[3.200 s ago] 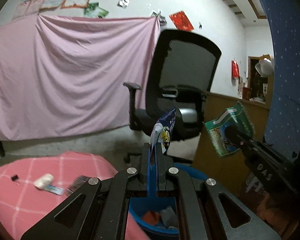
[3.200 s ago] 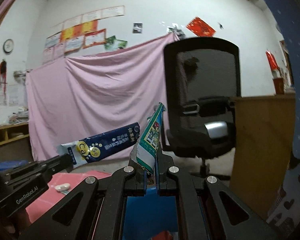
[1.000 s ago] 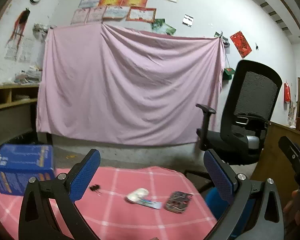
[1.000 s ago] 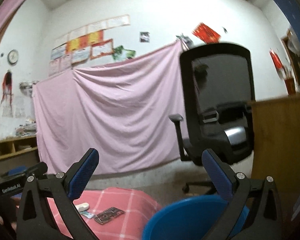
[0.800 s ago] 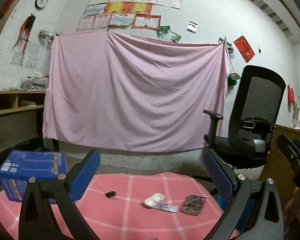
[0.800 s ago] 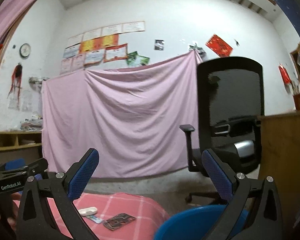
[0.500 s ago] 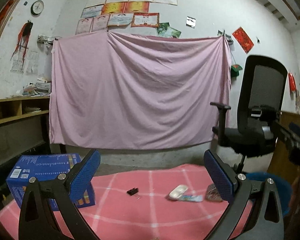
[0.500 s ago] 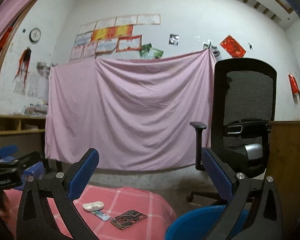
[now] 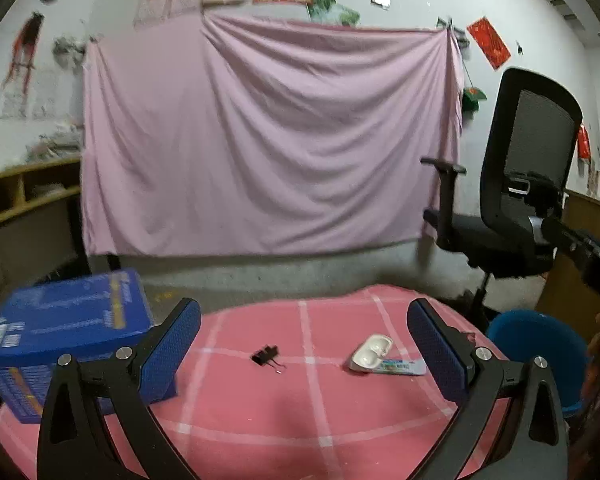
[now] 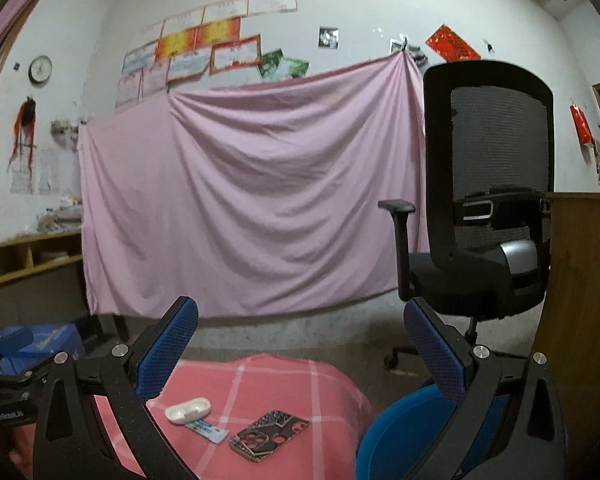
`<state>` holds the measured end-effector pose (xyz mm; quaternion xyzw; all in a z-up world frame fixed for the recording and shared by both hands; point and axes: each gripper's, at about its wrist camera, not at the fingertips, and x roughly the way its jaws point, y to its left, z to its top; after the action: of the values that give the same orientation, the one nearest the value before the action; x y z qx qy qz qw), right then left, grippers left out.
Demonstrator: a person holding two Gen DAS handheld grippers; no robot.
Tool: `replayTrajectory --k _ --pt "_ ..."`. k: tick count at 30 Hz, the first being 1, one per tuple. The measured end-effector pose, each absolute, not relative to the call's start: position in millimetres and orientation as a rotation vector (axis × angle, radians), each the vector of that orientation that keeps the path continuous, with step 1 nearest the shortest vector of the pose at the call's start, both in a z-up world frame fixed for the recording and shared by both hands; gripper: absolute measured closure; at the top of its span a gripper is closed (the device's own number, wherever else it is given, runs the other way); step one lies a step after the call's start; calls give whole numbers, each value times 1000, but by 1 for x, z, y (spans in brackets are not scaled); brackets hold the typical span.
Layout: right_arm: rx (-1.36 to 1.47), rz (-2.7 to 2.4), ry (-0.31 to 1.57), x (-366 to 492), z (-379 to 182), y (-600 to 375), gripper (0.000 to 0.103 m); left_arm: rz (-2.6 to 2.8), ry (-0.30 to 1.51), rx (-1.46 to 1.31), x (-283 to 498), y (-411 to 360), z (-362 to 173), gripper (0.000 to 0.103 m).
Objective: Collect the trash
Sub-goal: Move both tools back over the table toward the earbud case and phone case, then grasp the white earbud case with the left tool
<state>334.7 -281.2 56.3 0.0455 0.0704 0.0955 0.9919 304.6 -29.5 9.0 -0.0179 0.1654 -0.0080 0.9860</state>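
My left gripper (image 9: 304,348) is open and empty above the pink checked table (image 9: 292,412). On the table lie a small blue-and-white wrapper (image 9: 402,367), a white earbud case (image 9: 371,352) and a black binder clip (image 9: 266,358). My right gripper (image 10: 300,352) is open and empty near the table's right end, beside the blue bin (image 10: 396,440). In the right wrist view the wrapper (image 10: 207,431) and the earbud case (image 10: 188,409) lie next to a patterned phone case (image 10: 270,438). The bin (image 9: 540,344) stands right of the table in the left wrist view.
A blue box (image 9: 60,328) stands on the table's left end. A black office chair (image 10: 484,216) stands behind the bin, a wooden desk (image 10: 580,280) to its right. A pink sheet (image 9: 268,140) hangs on the far wall.
Both grippers held snack wrappers over the bin 3.2 s ago; both are now open and empty. The left gripper has swung left over the table, bringing the blue box and clip into view.
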Motion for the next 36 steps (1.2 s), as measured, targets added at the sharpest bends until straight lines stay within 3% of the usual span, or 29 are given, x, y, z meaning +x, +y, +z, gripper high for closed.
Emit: replayTrajectory --k 8,11,13,14,17,19,24,31,32,34,36 --pt "54 179 402 374 30 -272 0 -128 559 -90 361 -35 -5 5" --pt "50 190 487 385 19 -268 1 -174 643 -92 378 -40 -11 21" --pt "38 197 529 389 13 -265 8 -207 698 -95 388 -44 -16 31" --pt "35 201 541 390 12 -264 15 -223 723 -97 392 -45 -18 31" --pt "33 207 574 393 8 -263 18 -266 779 -101 404 -51 -22 31" --pt "32 215 609 397 5 -262 23 -288 806 -103 411 -54 -24 43" --pt "25 228 699 411 -5 -257 32 -337 897 -113 434 -59 -34 54" --pt "20 235 794 425 -17 -251 37 -363 925 -124 451 -62 -36 57" --pt "19 237 803 426 -19 -249 37 -364 928 -119 452 -62 -37 60" --pt "12 240 815 428 -19 -246 37 -364 949 -98 456 -65 -40 76" --pt "2 242 822 429 -20 -244 37 -365 952 -97 458 -65 -41 78"
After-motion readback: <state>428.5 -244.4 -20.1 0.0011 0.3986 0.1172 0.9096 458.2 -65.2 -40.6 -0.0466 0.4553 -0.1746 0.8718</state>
